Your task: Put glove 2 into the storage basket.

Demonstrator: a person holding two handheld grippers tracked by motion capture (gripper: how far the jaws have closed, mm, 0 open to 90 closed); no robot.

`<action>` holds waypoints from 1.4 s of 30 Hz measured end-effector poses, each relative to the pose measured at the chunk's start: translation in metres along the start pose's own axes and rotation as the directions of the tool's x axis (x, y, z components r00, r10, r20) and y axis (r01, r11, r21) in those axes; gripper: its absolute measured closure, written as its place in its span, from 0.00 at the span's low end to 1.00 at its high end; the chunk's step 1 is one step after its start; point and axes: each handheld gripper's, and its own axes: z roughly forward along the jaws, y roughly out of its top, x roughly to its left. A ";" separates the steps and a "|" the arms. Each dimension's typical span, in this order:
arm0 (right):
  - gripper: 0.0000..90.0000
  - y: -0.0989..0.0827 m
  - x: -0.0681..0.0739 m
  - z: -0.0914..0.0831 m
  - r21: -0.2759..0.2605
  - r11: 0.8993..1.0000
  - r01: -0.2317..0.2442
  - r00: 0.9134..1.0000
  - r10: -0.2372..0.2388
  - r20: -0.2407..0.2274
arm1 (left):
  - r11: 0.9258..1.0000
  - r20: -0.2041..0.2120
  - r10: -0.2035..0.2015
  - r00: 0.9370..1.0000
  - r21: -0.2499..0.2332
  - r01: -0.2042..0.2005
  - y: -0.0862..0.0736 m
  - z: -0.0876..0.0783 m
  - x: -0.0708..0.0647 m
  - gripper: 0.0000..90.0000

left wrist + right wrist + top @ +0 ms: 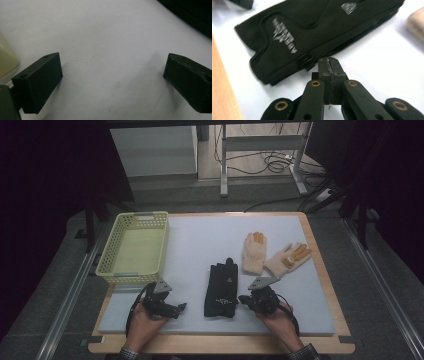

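A pair of black gloves point(221, 290) with white lettering lies stacked in the middle of the white mat point(200, 235). My right gripper point(243, 299) sits just right of them, and its jaws are shut with nothing between them. In the right gripper view its tips point(329, 62) stand right at the edge of the black gloves point(307, 32); I cannot tell whether they touch. My left gripper point(180, 308) rests on the mat left of the gloves. Its jaws point(112, 77) stand wide open over bare mat.
A pale yellow basket point(135, 247) stands at the mat's left, near my left gripper. Two cream gloves with orange fingertips point(255, 252) point(288, 260) lie right of centre, beyond my right gripper. The wooden table edge point(222, 95) runs close by the right gripper.
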 end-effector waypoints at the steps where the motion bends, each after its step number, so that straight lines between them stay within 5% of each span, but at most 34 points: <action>1: 0.98 -0.002 0.002 0.001 0.001 1.000 0.003 1.000 -0.003 -0.008 | 1.000 0.000 0.000 1.000 0.000 0.000 0.000 0.000 0.000 0.02; 12: 0.98 0.000 0.015 0.016 -0.009 1.000 0.021 0.998 -0.022 -0.051 | 1.000 0.000 -0.001 1.000 0.000 0.001 0.000 0.000 0.000 0.02; 42: 0.98 0.046 0.029 0.069 -0.041 0.999 0.028 0.999 -0.029 -0.021 | 1.000 0.000 -0.001 1.000 0.000 0.001 0.000 0.000 0.000 0.02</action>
